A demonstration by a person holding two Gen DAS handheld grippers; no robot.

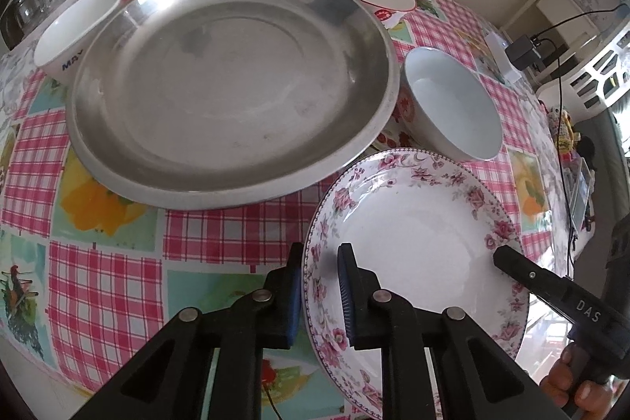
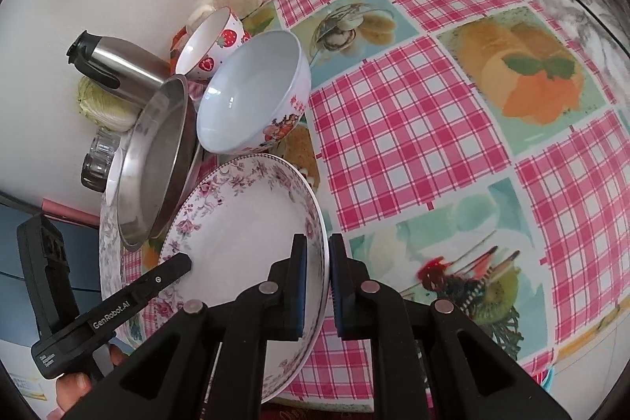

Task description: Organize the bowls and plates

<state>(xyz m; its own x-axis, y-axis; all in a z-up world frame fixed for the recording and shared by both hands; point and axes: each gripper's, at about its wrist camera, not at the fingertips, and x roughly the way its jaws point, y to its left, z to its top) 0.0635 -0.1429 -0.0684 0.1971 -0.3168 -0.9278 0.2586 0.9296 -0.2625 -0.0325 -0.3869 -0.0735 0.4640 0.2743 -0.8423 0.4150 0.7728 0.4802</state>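
While both tongs pinch opposite edges, floral plate (image 1: 417, 243) hangs tilted above checked tablecloth (image 1: 102, 278), near steel pan (image 1: 232, 81). Left gripper (image 1: 319, 298): jaws narrowed onto plate's left rim, rim between blue pads. Right gripper (image 2: 317, 286): jaws likewise clamped on right rim. White bowl (image 2: 256, 93) just beyond plate.

floral plate (image 1: 413, 235) tilted nr steel pan (image 1: 232, 81), white bowls (image 1: 453, 101) around

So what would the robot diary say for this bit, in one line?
step: gripping floral plate | left gripper: shut on its rim | right gripper: shut on opposite rim | steel pan: empty, beside plate | bowls: unstacked
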